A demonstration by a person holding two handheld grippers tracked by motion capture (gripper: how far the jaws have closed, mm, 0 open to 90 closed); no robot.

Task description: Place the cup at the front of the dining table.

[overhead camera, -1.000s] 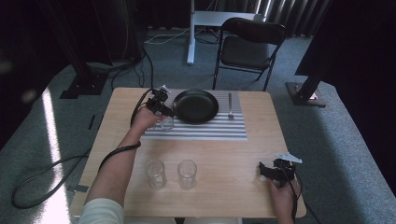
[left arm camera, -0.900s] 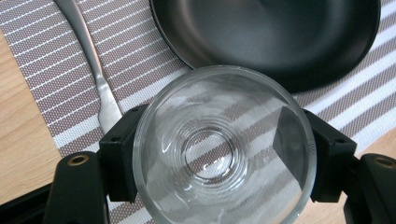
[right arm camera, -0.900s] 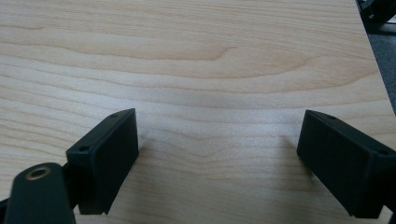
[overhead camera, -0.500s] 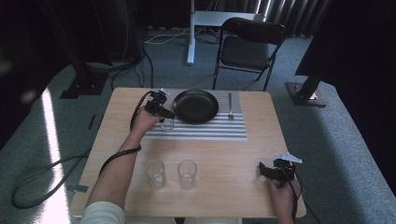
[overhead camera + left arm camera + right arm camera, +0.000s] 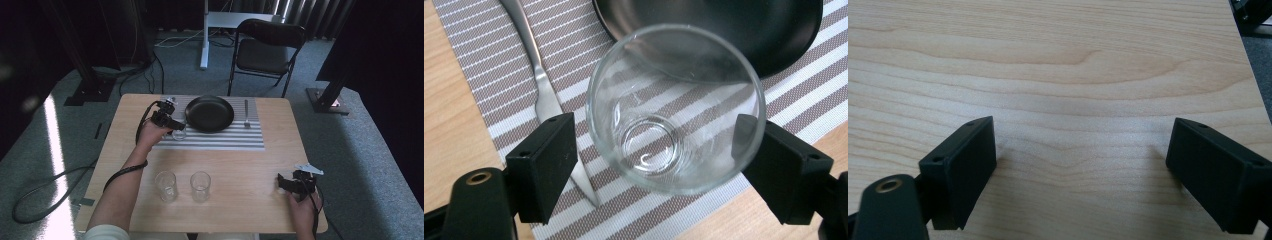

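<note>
A clear empty glass (image 5: 179,133) (image 5: 674,110) stands upright on the striped placemat (image 5: 220,139) (image 5: 474,55), just left of the black plate (image 5: 209,113) (image 5: 724,30). My left gripper (image 5: 172,125) (image 5: 656,140) straddles the glass from above. Its jaws have just been opening; the glass is between them, with a small gap at the left pad. My right gripper (image 5: 282,182) (image 5: 1083,145) rests open at the table's near right, with bare wood between its jaws.
A silver utensil (image 5: 541,85) lies on the placemat beside the glass, and a fork (image 5: 246,112) lies right of the plate. Two more empty glasses (image 5: 166,186) (image 5: 200,186) stand near the front edge. A folding chair (image 5: 265,45) stands beyond the table.
</note>
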